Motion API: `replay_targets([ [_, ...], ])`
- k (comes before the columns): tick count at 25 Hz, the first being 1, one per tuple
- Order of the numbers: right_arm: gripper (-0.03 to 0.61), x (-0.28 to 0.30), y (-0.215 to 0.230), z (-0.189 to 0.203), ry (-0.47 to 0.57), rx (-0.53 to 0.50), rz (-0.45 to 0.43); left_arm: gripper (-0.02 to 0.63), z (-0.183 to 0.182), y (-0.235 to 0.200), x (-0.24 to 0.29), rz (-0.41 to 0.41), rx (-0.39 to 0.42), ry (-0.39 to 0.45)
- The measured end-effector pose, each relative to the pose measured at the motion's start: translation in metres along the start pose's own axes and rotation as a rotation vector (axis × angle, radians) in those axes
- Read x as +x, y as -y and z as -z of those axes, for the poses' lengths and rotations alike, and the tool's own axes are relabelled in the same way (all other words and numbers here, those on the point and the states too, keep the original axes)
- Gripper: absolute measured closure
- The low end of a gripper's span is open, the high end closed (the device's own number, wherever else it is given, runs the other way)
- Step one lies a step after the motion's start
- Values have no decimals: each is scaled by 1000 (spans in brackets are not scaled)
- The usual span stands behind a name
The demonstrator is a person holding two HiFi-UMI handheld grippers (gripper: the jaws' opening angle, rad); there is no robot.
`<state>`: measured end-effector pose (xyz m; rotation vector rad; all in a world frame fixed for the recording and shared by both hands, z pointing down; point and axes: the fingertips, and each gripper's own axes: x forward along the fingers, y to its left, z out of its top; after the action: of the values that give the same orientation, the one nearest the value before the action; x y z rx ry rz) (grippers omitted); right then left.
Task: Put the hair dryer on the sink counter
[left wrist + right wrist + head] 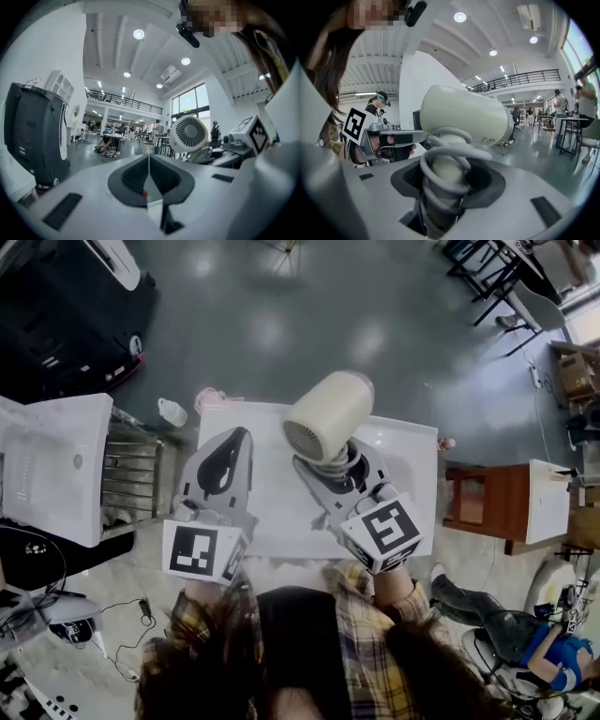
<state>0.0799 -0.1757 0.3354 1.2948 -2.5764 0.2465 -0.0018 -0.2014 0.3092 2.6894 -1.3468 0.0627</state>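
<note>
A person in a plaid shirt (370, 667) is standing over a white sink counter (272, 507) and holding a cream hair dryer (328, 416) in the air above it. The right tongs (336, 463) are pinching the dryer by its handle (443, 180), with the grey cord (452, 157) lying coiled round the handle between the pads. The dryer's barrel is sitting above the tongs, clear of the counter, and its round intake grille (189, 132) is facing the left tongs (234, 442). Those tongs are hanging just beside the dryer over the counter's left part, pressed together and gripping nothing, as the left gripper view is showing along their closed seam. A white unit (52, 465) is standing to the counter's left and a brown wooden cabinet (483, 502) to its right, on a grey floor (281, 324).
</note>
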Motion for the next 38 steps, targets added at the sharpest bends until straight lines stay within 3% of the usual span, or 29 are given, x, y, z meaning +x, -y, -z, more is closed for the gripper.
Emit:
replay_targets([
  [8,356,29,-6,15,-57,-67,-52,591,31,-21,-3,-39,-2,-38],
  [29,357,123,-26,111,-294,-71,-207,591,122,-42,-27,-94,-79,-166],
  [38,359,158,-29,157,-424,-242,-275,591,139,-45,-36,-99,-95,-197],
])
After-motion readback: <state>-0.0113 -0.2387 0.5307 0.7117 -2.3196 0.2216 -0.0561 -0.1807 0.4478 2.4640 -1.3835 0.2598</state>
